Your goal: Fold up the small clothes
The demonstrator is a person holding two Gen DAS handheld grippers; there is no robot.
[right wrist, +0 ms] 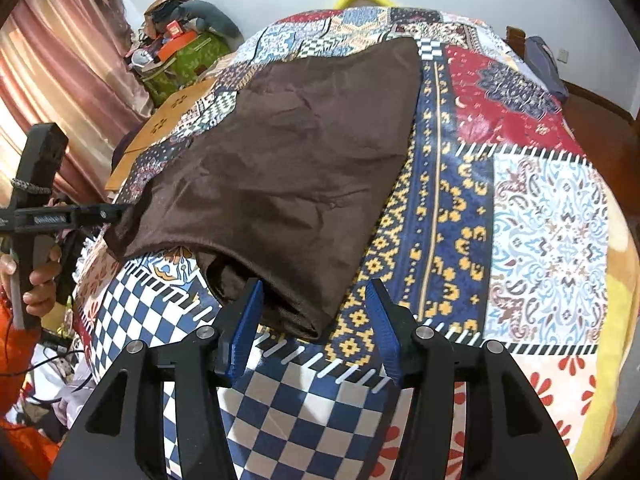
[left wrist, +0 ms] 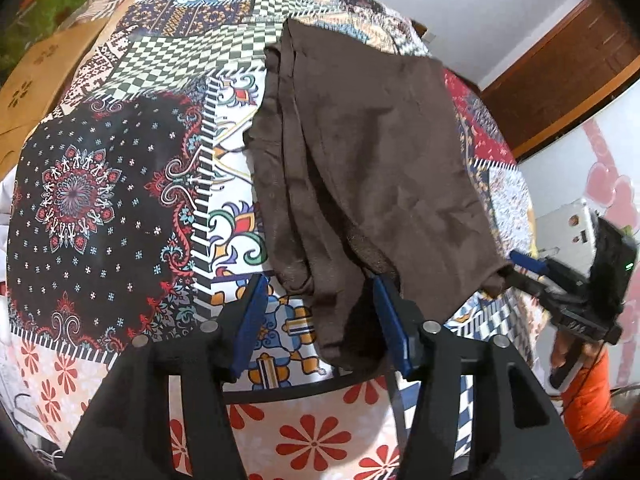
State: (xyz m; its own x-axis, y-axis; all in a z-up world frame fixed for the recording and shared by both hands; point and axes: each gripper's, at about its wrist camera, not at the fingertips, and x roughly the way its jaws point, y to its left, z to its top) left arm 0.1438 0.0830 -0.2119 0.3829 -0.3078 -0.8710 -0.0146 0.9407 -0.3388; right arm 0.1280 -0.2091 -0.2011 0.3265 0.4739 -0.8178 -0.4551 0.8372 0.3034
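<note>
A brown garment (left wrist: 360,168) lies on the patchwork bedspread (left wrist: 100,200), folded over itself into a long shape with several layered edges bunched along one side and a smoother top panel (right wrist: 288,152) on the other. Its near end hangs between the blue pads of the left gripper (left wrist: 320,312), whose fingers stand spread apart with the cloth's lower corner (left wrist: 344,344) lying loosely in the gap, touching neither pad as far as the left wrist view shows. In the right wrist view the right gripper (right wrist: 316,320) is likewise spread wide, its left pad (right wrist: 244,328) just beside the garment's rolled near corner (right wrist: 288,312) and its right pad well clear over the blue and yellow band of the spread. From the left wrist view the right gripper's tips (left wrist: 528,264) sit at the garment's outer corner, though whether they touch the cloth cannot be told there. The left hand (right wrist: 40,280) grips its tool's handle at the left edge of the right wrist view, beside an orange sleeve (right wrist: 20,360). Beyond the bed stand a pink curtain (right wrist: 52,80), a heap of bags and clutter (right wrist: 180,36) against the wall, a tan cardboard box (right wrist: 160,128) at the bed's edge, and a wooden door (left wrist: 568,64).
</note>
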